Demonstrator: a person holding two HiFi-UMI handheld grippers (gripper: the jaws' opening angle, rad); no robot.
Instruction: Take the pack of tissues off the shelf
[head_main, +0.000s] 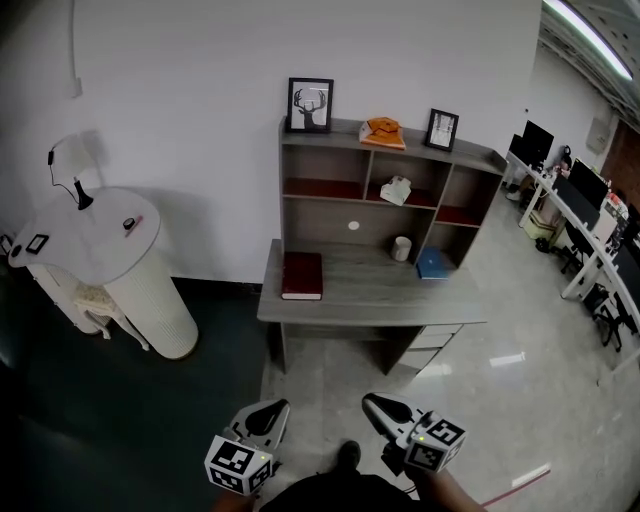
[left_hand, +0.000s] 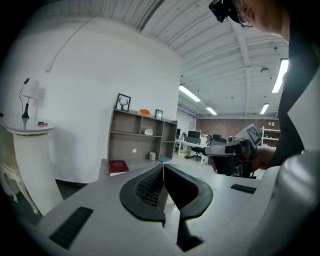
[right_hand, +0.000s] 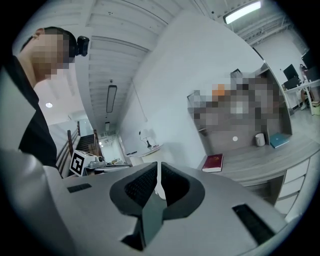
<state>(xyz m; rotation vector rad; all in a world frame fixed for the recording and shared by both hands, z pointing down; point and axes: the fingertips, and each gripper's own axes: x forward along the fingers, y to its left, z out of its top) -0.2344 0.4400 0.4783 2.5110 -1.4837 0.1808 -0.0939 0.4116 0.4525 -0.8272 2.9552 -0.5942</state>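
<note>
The left gripper (head_main: 264, 414) hangs low in front of the desk (head_main: 360, 288), jaws clenched on nothing, well apart from the shelf (head_main: 345, 131) along the desk's back edge. The red book (head_main: 302, 275) lies at the desk's left edge, out of any likely path. The right gripper (head_main: 384, 407) is likewise pressed shut and empty. The pack (head_main: 396, 190) seems to be the white bundle in the shelf's middle cubby, though the orange packet (head_main: 382, 131) on the top board could be it, so 1 risk is a wrong pick. Jaws arriving closed would shove the pack deeper, and a low reach could knock the cup (head_main: 401, 248) below.
</note>
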